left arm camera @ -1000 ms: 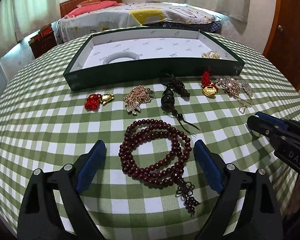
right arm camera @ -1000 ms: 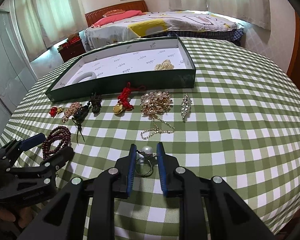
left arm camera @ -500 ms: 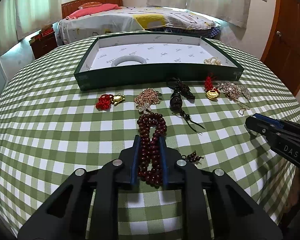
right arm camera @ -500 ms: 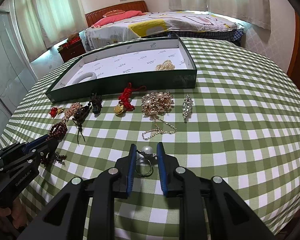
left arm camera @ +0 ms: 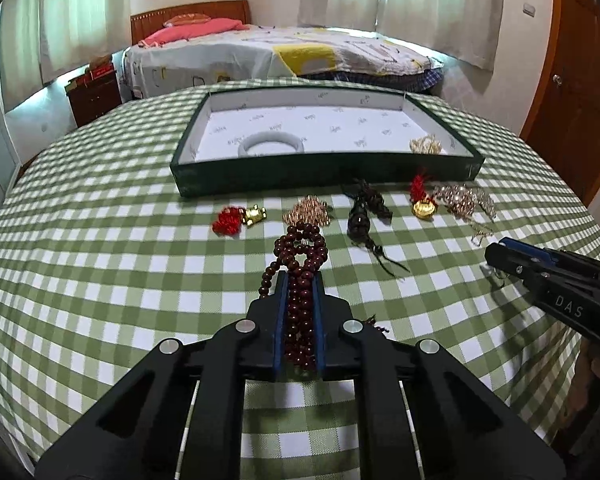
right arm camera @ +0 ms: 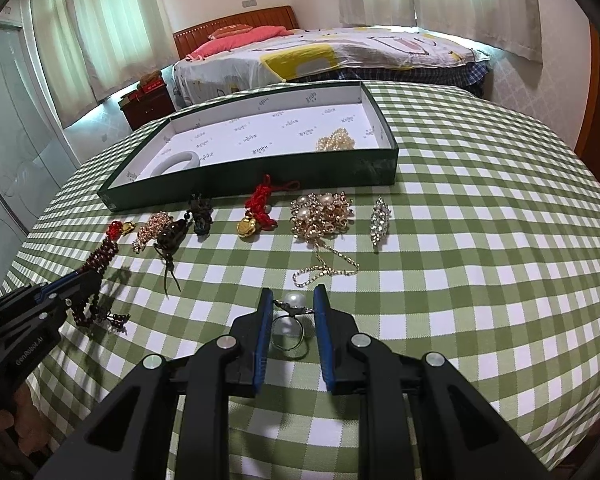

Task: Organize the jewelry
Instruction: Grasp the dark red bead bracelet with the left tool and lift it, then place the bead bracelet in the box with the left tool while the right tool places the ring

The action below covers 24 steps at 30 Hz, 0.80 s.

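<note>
Dark red wooden beads, the bead bracelet, sit bunched and clenched between the blue pads of the left gripper, a little in front of the green tray; part of the strand hangs below the jaws just over the checked cloth. Both hands seem to be at the pick-up step. The right gripper has its jaws drawn in on the pearl ring, on the cloth in front of the tray; whether the pads press it I cannot tell for sure, though they look to be touching.

Next, each piece probably needs carrying over the tray's near wall and setting down apart from the white bangle and the pale pearl cluster already inside.

Readable writing: "DAS" on the right gripper's body, "GenRobot.AI" on the left's.
</note>
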{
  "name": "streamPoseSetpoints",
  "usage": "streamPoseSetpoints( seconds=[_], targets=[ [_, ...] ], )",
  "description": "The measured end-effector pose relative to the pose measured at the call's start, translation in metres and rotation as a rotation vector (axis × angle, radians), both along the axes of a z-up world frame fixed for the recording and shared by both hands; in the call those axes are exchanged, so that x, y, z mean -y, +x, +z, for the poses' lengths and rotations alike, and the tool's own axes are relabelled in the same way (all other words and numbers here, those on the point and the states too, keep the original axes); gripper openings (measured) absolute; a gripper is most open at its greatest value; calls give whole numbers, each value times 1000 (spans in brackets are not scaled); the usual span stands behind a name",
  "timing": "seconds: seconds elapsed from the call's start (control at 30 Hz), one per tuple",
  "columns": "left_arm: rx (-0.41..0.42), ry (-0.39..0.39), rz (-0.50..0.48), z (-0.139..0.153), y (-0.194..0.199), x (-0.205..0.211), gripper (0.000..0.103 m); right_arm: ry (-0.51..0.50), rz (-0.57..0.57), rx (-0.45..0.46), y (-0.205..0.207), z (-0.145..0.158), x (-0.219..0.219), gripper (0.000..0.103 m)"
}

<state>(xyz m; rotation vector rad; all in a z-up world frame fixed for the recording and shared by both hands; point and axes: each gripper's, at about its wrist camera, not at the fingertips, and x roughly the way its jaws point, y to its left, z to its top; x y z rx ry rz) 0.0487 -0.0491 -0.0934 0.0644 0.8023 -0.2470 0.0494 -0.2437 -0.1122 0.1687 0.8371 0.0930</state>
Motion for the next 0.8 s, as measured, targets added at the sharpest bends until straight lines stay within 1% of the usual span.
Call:
streamPoseSetpoints(
  seconds=[0.17,0.4,0.47,0.57,0.67,0.8],
  targets=[
    [37,-12,-8,14,0,1,11,13,5,19,-1,8,0,22],
    [90,-50,-28,37,13,8,11,40,19,76,12,36,-4,22],
    [106,-68,-31,46,23,12,11,44,23,91,19,43,-5,21],
    [138,-94,-38,59,39,17,11,53,32,134,37,62,-6,22],
    [183,-98,-50,73,56,27,11,39,43,180,56,79,-9,22],
    [209,-114,-58,81,85,41,11,28,49,216,80,90,-12,21]
  ],
)
